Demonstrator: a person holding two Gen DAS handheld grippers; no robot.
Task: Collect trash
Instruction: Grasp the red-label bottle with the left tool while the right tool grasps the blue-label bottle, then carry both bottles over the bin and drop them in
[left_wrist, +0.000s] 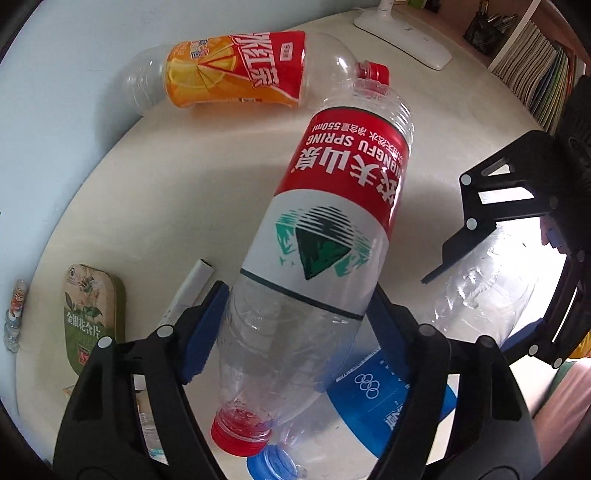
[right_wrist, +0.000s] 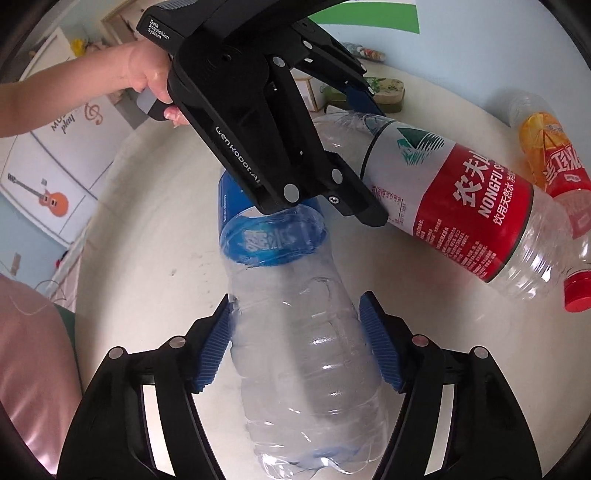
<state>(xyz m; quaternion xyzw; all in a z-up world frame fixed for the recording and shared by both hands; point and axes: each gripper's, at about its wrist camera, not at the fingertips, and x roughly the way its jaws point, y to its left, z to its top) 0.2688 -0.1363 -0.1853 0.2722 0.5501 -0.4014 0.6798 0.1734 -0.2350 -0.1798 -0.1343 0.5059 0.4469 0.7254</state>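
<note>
My left gripper (left_wrist: 295, 325) is shut on an empty red-label water bottle (left_wrist: 332, 206), gripping its clear part near the red cap (left_wrist: 240, 435); the bottle is held above the round white table (left_wrist: 166, 192). In the right wrist view the same bottle (right_wrist: 461, 206) sticks out of the left gripper (right_wrist: 354, 155). My right gripper (right_wrist: 295, 343) is shut on a clear blue-label bottle (right_wrist: 295, 332), also seen in the left wrist view (left_wrist: 487, 284). An orange-and-red tea bottle (left_wrist: 236, 70) lies on the table at the back.
A green tin (left_wrist: 94, 314) and a white tube (left_wrist: 188, 291) lie at the table's left. A white lamp base (left_wrist: 402, 40) stands at the back, with a bookshelf (left_wrist: 535, 70) beyond. A small bottle (left_wrist: 14, 317) is at the far left.
</note>
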